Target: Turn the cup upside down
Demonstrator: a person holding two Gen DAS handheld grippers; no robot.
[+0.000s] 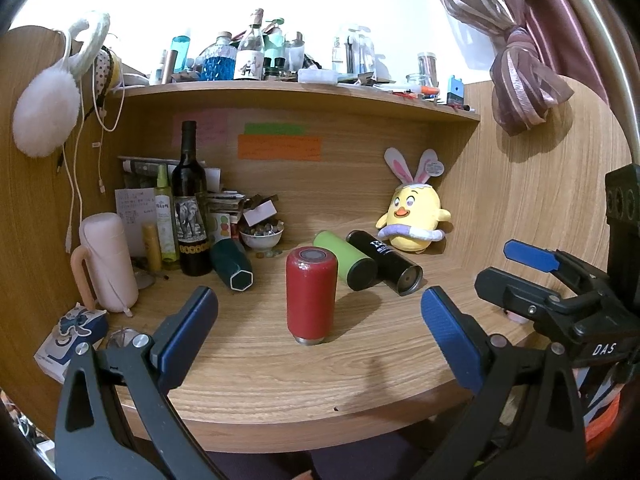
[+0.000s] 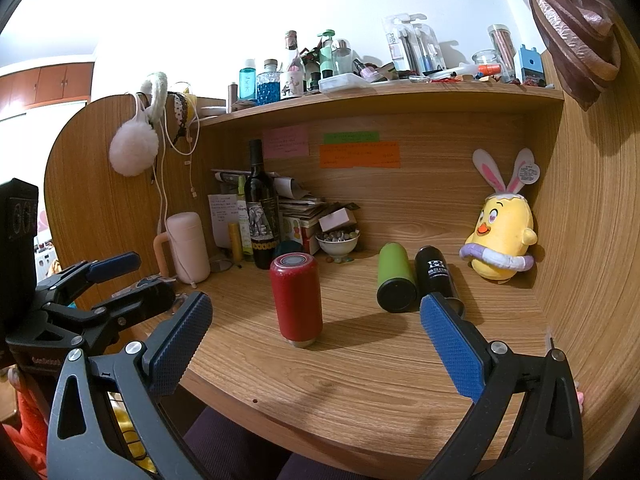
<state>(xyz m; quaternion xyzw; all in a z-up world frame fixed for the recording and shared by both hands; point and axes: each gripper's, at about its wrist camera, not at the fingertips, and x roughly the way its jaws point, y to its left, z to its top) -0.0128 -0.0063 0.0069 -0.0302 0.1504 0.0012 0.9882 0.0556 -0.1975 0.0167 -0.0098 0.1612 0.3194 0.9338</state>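
Observation:
A red cup (image 1: 311, 296) stands on end in the middle of the wooden desk (image 1: 360, 380), with a round grey disc on its upper end and a silver band at its foot. It also shows in the right wrist view (image 2: 296, 300). My left gripper (image 1: 320, 312) is open and empty, its blue pads either side of the cup but nearer the desk's front edge. My right gripper (image 2: 316, 318) is open and empty, also short of the cup. The right gripper shows in the left wrist view (image 1: 532, 264) at the right; the left gripper shows in the right wrist view (image 2: 120, 280) at the left.
A green cup (image 1: 346, 260), a black cup (image 1: 386, 262) and a dark teal cup (image 1: 232, 266) lie on their sides behind the red one. A pink mug (image 1: 106, 262), wine bottle (image 1: 190, 204), small bowl (image 1: 262, 236) and yellow plush chick (image 1: 414, 216) stand at the back.

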